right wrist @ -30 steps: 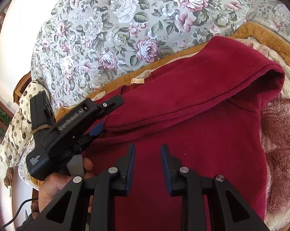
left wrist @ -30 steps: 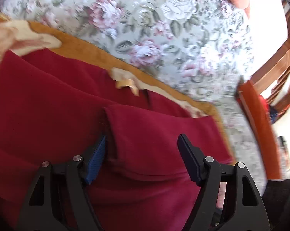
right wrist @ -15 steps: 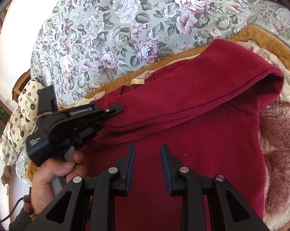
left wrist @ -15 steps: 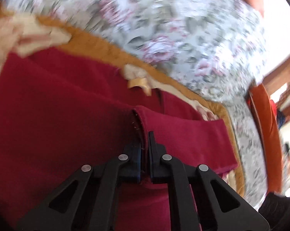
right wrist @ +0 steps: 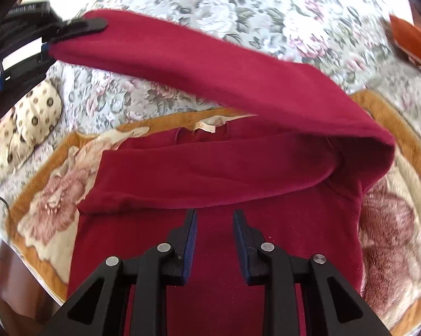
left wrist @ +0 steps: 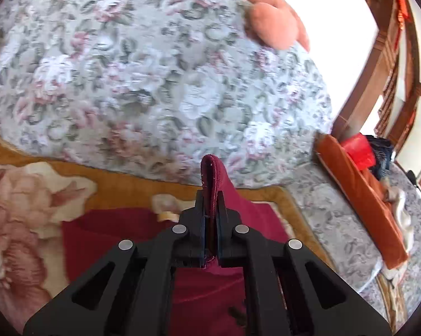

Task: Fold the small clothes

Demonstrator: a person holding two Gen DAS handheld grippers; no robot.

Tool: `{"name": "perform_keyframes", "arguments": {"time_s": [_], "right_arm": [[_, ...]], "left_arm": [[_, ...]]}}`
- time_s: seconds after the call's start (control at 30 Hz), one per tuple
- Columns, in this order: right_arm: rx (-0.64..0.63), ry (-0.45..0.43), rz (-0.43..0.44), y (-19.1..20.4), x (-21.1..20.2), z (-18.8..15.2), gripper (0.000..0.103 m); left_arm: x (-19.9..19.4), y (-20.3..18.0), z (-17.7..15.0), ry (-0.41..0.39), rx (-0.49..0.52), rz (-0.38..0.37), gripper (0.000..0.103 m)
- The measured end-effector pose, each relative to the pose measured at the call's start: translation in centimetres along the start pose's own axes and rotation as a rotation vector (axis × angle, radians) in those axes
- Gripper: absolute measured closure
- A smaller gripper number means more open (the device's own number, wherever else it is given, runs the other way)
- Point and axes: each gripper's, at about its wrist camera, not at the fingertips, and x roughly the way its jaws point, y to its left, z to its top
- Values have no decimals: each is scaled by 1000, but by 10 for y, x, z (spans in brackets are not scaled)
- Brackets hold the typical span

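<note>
L gripper point(left wrist: 209, 221) clenched on cuff of long dark-red fleece sleeve point(right wrist: 210, 64), held up in the air over the garment. R gripper point(right wrist: 214, 224) part-open, nothing between pads, hovering over dark-red fleece sweater body point(right wrist: 210, 266). Sweater lies flat on plush tan-bordered floral blanket point(right wrist: 56, 193), atop grey floral quilted bedspread point(left wrist: 154, 84). Progress imo: early, other sleeve looks laid across chest; this one not placed, body folds left. Fabric soft, thick, drapes heavy.

Left tool point(left wrist: 210, 210) raised, jaws clamped tight on red sleeve point(right wrist: 210, 64); right tool point(right wrist: 213, 221) tilted downward, jaws slightly apart, gripping nothing.
</note>
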Motion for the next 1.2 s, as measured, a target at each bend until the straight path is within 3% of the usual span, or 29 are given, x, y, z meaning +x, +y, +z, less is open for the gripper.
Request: {"name": "perform_keyframes", "arguments": {"time_s": [0.1, 0.33, 0.47, 0.6, 0.7, 0.8, 0.9, 0.97, 1.03, 1.07, 1.13, 1.2], "right_arm": [[-19, 1, -5, 2, 1, -1, 78], [-35, 10, -8, 5, 3, -1, 78], [-24, 9, -5, 3, 3, -2, 78], [-27, 21, -5, 4, 5, -2, 78], [-40, 21, -9, 6, 5, -2, 78], [-46, 13, -16, 7, 4, -2, 78], [-43, 2, -26, 6, 2, -2, 78], [-31, -37, -4, 0, -6, 0, 78], [-62, -95, -16, -8, -15, 6, 78], [-94, -126, -44, -14, -17, 9, 78], [-93, -145, -91, -36, -17, 18, 78], [-6, -142, -120, -68, -19, 35, 78]], "left_arm": [[3, 37, -7, 48, -44, 44, 99], [52, 97, -55, 203, -73, 254, 99], [43, 125, -70, 199, -153, 304, 97], [32, 144, -76, 191, -198, 387, 86], [23, 148, -73, 137, -217, 461, 86], [26, 126, -66, 71, -166, 397, 86], [52, 97, -70, 92, -77, 310, 86], [73, 95, -82, 159, -52, 370, 86], [90, 111, -101, 230, -101, 427, 87], [82, 111, -108, 147, -94, 405, 86], [76, 111, -118, 100, -91, 388, 86], [73, 110, -119, 93, -96, 386, 86]]}}
